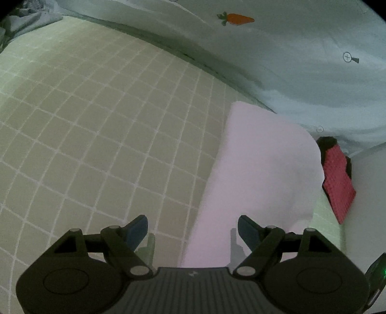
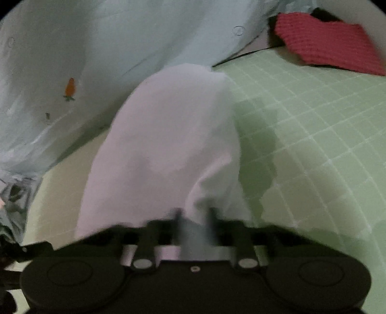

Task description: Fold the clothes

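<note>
Dim green checked bedsheet [image 1: 96,125]

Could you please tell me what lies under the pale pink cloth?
The pale pink cloth lies on a green grid-patterned mat. Whatever is beneath its middle is covered and cannot be seen.

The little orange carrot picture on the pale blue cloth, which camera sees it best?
The left wrist view. There the orange carrot print is big and sharp on the pale blue cloth, green leaves and all. In the right wrist view the carrot is smaller, blurry and turned on end.
</note>
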A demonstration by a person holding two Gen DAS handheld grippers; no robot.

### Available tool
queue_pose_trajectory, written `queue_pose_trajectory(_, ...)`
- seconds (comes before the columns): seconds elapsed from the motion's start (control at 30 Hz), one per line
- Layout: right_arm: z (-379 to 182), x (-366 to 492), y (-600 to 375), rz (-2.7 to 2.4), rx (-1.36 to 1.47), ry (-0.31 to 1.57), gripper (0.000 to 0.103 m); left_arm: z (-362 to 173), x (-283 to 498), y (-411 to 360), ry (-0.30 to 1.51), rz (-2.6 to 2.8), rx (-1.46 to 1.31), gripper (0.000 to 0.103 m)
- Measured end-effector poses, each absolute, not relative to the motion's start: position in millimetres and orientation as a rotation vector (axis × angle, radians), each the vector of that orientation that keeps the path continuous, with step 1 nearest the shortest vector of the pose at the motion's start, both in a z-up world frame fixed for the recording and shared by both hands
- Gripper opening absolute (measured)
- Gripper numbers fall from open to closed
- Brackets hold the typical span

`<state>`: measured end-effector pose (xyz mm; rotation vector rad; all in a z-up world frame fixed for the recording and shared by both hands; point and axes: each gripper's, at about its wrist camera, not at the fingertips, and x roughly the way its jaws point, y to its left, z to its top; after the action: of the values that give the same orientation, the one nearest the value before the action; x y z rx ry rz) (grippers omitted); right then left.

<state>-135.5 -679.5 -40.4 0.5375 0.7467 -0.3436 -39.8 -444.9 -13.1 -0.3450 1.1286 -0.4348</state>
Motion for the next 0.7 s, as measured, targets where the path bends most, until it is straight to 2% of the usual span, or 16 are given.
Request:
queue_pose_trajectory(0.13,-3,-133,-689,-0.325,0.518,0.641,0.005,-10,-41,-440,1.085,-0.484,-0.399,0.083)
queue_pose_trajectory(0.23,-9,-137,-700,-0.351,0.557,0.673,0.007,-9,-46,-440,1.074,-0.532,-0.408,0.088)
queue_pose_trajectory(0.27,-14,-138,-704,-0.361,0.572,0.693,0.012,-8,-47,-440,1.070,-0.548,-0.411,0.089)
queue_pose_trajectory(0.3,-19,-139,-708,-0.371,0.588,0.712,0.030,-10,-45,-445,1.079,-0.551,-0.395,0.089)
queue_pose_trajectory(0.33,-24,-140,-711,-0.381,0.604,0.732,0.053,-13,-43,-451,1.089,-0.552,-0.377,0.089)
queue_pose_trajectory(0.4,-33,-143,-719,-0.401,0.635,0.771,0.056,-18,-40,-461,1.115,-0.560,-0.360,0.089)
queue_pose_trajectory(0.47,-43,-145,-726,-0.421,0.666,0.810,0.074,-23,-37,-469,1.130,-0.577,-0.347,0.092)
queue_pose_trajectory(0.5,-47,-148,-728,-0.425,0.695,0.811,0.090,-25,-35,-473,1.137,-0.585,-0.335,0.093)
queue_pose_trajectory(0.7,-63,-148,-726,-0.389,0.715,0.831,0.095,-42,-15,-503,1.188,-0.638,-0.274,0.094)
